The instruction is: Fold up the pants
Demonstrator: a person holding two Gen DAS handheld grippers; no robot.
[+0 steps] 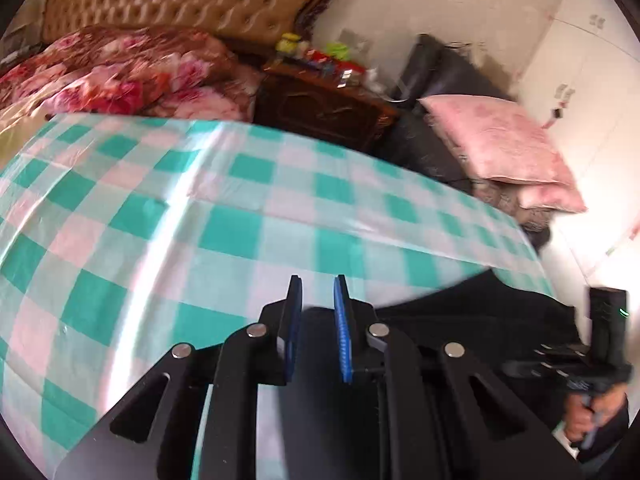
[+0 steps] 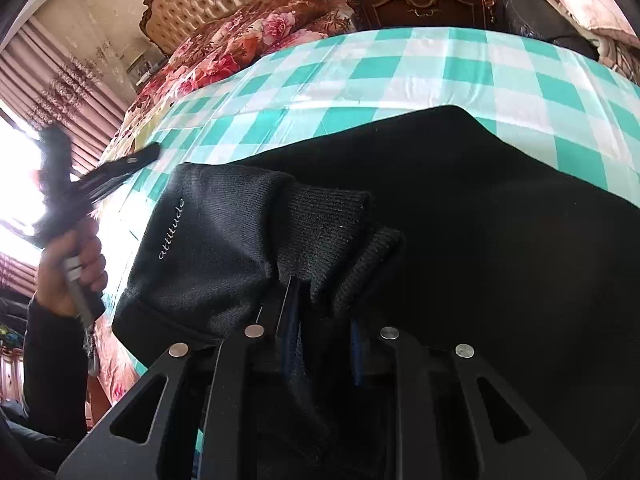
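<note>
The black pants (image 2: pixel 460 208) lie on the green and white checked bed cover (image 2: pixel 400 72), with a cuff marked "attitude" (image 2: pixel 208 236) folded over the near part. My right gripper (image 2: pixel 320 312) has black ribbed cuff fabric bunched between its fingers. In the left wrist view the pants (image 1: pixel 472 312) lie at the lower right. My left gripper (image 1: pixel 318 284) is open and empty over the bed cover (image 1: pixel 160 220), left of the pants. The right gripper's body (image 1: pixel 600 344) shows at the far right edge.
A floral quilt (image 1: pixel 120 76) and tufted headboard (image 1: pixel 180 0) lie at the bed's far end. A dark wooden nightstand (image 1: pixel 324 108) with small items, a dark chair and a pink pillow (image 1: pixel 508 144) stand beside the bed. Curtains (image 2: pixel 60 92) hang at the left.
</note>
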